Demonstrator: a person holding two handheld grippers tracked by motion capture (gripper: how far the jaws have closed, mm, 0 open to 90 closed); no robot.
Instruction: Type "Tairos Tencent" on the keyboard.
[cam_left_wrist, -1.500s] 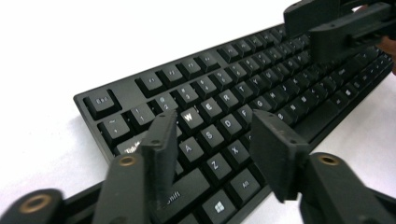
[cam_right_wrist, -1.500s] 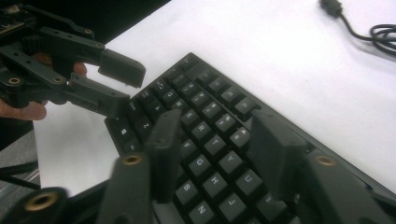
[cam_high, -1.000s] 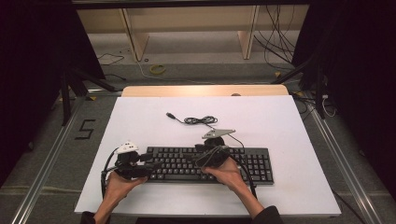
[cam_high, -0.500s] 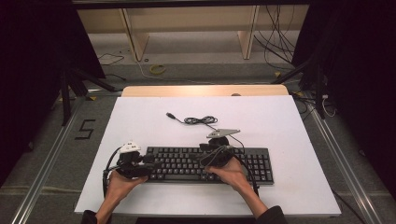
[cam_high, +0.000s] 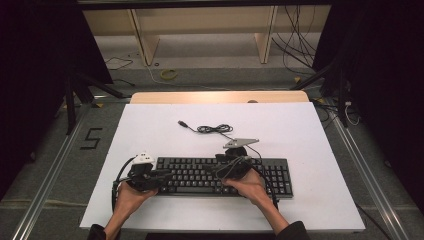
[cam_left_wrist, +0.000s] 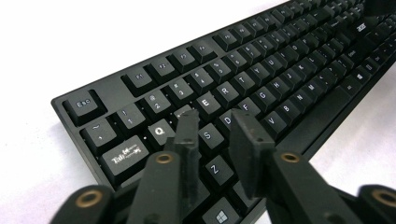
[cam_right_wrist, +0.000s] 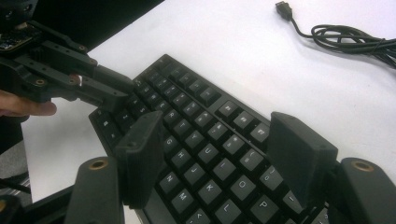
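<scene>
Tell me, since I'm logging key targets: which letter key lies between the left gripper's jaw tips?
The S key. It shows in the gap between the left gripper's tips, with Q off to their left and Z below it nearer the camera.

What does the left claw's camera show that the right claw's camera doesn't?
Left claw view alone: the Esc key, the Q key, and the left claw with its jaws slightly apart over the S key. Right claw view alone: the coiled cable with its plug, and the right claw open wide. Both: the black keyboard on the white table.
</scene>
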